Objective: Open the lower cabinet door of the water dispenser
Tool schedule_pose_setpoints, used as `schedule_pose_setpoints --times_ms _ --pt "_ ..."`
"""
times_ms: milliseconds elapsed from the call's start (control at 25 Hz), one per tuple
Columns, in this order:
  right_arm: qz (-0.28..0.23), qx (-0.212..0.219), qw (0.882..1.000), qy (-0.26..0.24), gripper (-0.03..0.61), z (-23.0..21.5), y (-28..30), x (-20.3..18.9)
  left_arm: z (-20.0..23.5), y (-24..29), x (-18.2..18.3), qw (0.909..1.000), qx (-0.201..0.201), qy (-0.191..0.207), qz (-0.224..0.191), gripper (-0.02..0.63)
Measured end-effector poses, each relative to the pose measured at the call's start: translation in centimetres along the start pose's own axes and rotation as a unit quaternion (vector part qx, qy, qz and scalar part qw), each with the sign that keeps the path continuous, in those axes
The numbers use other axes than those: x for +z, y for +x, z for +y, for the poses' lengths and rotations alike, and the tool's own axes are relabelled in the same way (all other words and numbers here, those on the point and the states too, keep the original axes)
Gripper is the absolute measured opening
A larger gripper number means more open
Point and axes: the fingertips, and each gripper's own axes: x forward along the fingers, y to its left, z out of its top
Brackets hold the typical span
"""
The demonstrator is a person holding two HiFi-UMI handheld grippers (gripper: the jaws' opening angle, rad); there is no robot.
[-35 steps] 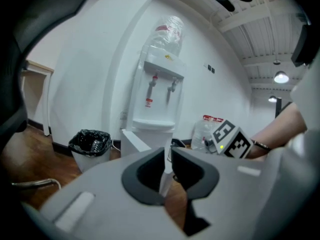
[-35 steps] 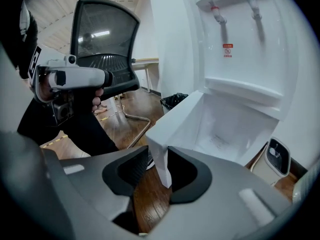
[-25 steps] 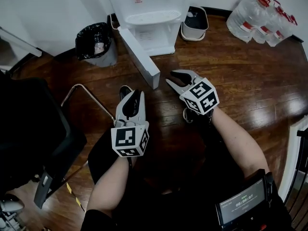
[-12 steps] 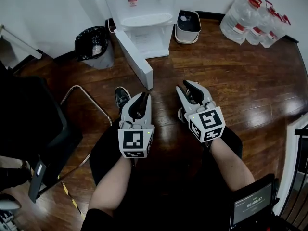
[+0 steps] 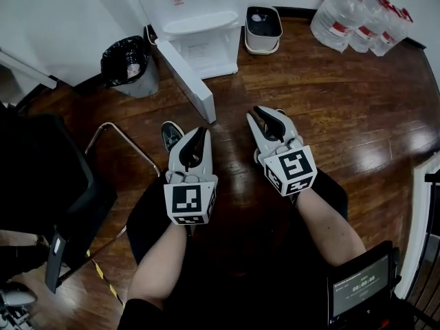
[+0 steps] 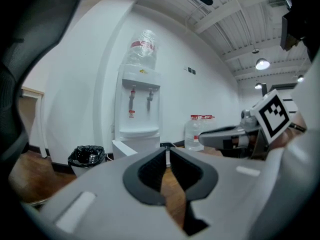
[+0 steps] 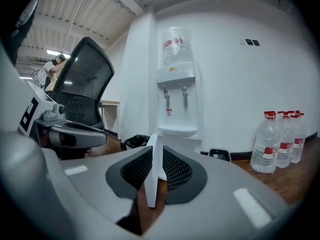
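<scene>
The white water dispenser [image 5: 199, 26] stands against the far wall. Its lower cabinet door [image 5: 184, 80] is swung wide open and juts out across the wooden floor towards me. Both grippers hover over my lap, well short of the door and touching nothing. My left gripper [image 5: 201, 130] points at the door's free edge with its jaws together. My right gripper [image 5: 256, 112] points ahead; its jaws are closing to a narrow gap with nothing between them. In the right gripper view the distant door [image 7: 154, 184] shows through that gap, below the dispenser [image 7: 175, 99]. The left gripper view shows the dispenser [image 6: 140, 109] too.
A black-lined bin [image 5: 127, 60] stands left of the dispenser, a white bucket [image 5: 263, 29] to its right. Several water bottles [image 5: 357, 16] fill the far right corner. A black office chair [image 5: 48, 184] with a metal leg [image 5: 124, 139] is on my left.
The right gripper swung from pointing left to pointing ahead, drew back towards me, and its jaws narrowed. The left gripper shifted slightly and rolled a little.
</scene>
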Motion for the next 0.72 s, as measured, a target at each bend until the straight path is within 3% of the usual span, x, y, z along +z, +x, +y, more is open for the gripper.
schedule_pose_setpoints --times_ms 720 --pt "-0.01 0.007 1.0 -0.001 0.063 0.65 0.72 0.86 0.71 -0.06 0.46 1.0 0.004 -0.001 0.0 0.041"
